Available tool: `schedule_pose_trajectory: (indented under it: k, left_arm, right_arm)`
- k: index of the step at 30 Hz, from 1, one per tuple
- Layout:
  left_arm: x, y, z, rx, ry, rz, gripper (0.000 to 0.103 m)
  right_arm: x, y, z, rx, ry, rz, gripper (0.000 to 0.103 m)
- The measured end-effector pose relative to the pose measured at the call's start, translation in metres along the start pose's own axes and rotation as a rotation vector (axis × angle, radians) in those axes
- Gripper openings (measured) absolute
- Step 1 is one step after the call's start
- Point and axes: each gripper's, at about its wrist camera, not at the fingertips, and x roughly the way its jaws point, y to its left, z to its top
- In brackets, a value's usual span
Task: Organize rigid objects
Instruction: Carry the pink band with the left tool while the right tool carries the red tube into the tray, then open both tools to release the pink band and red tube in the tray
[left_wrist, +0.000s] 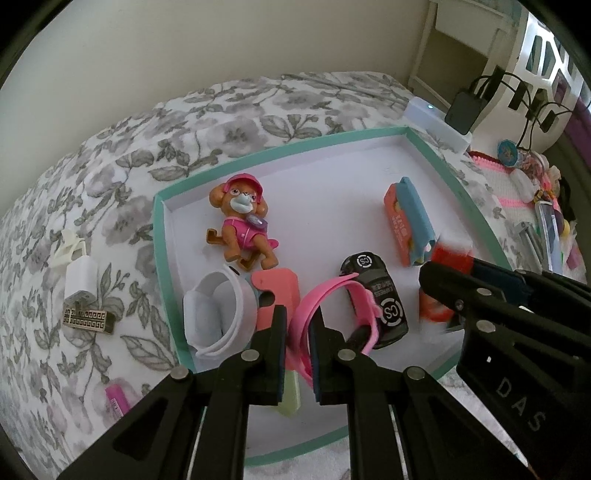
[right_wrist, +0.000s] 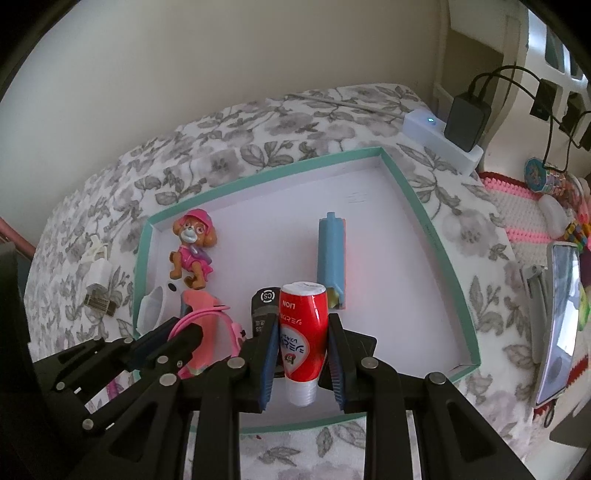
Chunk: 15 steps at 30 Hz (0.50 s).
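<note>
Both loads are hanging over the teal tray (right_wrist: 439, 236), low centre of each frame: the left gripper (left_wrist: 298, 339) is pinching a pink strap (left_wrist: 314, 299), the right gripper (right_wrist: 302, 343) a red tube (right_wrist: 303, 325). Placing step; next, lowering and releasing onto bare floor.

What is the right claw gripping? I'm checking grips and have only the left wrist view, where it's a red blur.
Observer: A red plastic tube printed LION, pressed between the right claw's pads.
Operator: Which way is its cap?
Observer: The white ribbed cap points back toward the camera. The tube's other end points out over the white cardboard tray with a teal rim.
</note>
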Motion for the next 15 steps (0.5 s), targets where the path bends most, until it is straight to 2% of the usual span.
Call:
schedule_pose_trajectory:
  k: [4,8,15]
  left_arm:
    - [-0.001,0.001,0.001,-0.004,-0.004,0.003,0.014]
    - [-0.006,0.002,0.002,-0.012,-0.015,0.005,0.029]
    - [-0.017,0.008,0.004,-0.033,-0.041,-0.004,0.031]
  right_arm:
    - [0.001,0.000,0.000,-0.006,0.002,0.000,0.027]
    - [-0.002,0.000,0.001,-0.007,-0.007,-0.004,0.027]
    - [-0.014,0.002,0.003,-0.016,-0.040,-0.007,0.027]
